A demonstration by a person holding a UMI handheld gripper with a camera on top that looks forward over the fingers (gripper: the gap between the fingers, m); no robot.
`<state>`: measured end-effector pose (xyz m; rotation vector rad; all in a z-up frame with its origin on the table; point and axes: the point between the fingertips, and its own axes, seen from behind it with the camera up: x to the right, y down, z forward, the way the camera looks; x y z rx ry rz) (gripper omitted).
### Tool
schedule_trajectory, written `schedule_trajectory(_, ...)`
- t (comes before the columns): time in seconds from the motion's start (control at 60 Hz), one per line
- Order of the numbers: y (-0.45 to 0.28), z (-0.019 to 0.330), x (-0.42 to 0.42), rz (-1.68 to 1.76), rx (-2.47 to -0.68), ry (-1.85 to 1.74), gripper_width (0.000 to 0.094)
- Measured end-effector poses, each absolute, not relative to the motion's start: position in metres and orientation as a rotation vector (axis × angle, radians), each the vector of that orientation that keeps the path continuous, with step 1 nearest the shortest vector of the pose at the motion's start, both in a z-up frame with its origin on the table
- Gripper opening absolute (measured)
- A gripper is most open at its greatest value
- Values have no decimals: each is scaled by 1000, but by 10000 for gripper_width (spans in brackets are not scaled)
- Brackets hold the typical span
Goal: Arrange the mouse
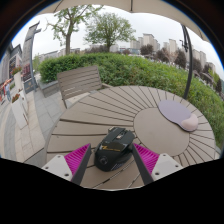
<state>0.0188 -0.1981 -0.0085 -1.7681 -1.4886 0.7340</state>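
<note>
Mouse (114, 147) between tool (113, 160) fingers, lengthwise pointing ahead.

Mouse (114, 146) between the tongs (112, 160), on the table (100, 112).

We see a black mouse (115, 147) with a sculpted, angular body lying flat on the slatted wooden counter (100, 112). It sits between the fingers (84, 160), its far end reaching just beyond their tips. We cannot tell whether the pink pads touch its sides. Its long axis points away along the fingers.
</note>
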Motion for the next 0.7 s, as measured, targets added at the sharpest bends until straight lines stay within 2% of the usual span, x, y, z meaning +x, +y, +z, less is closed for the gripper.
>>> schedule_trajectory(0.317, -204, -21, -28, 743, -1794, -1558, 850)
schedule_trajectory(0.383, -204, -21, -31, 734, -1791, -1556, 786)
schedule_trajectory(0.45, -203, -20, -34, 732, -1782, -1563, 646)
schedule_trajectory(0.617, -204, -19, -34, 724, -1761, -1640, 554)
schedule_trajectory(0.7, -202, -5, -29, 743, -1780, -1649, 547)
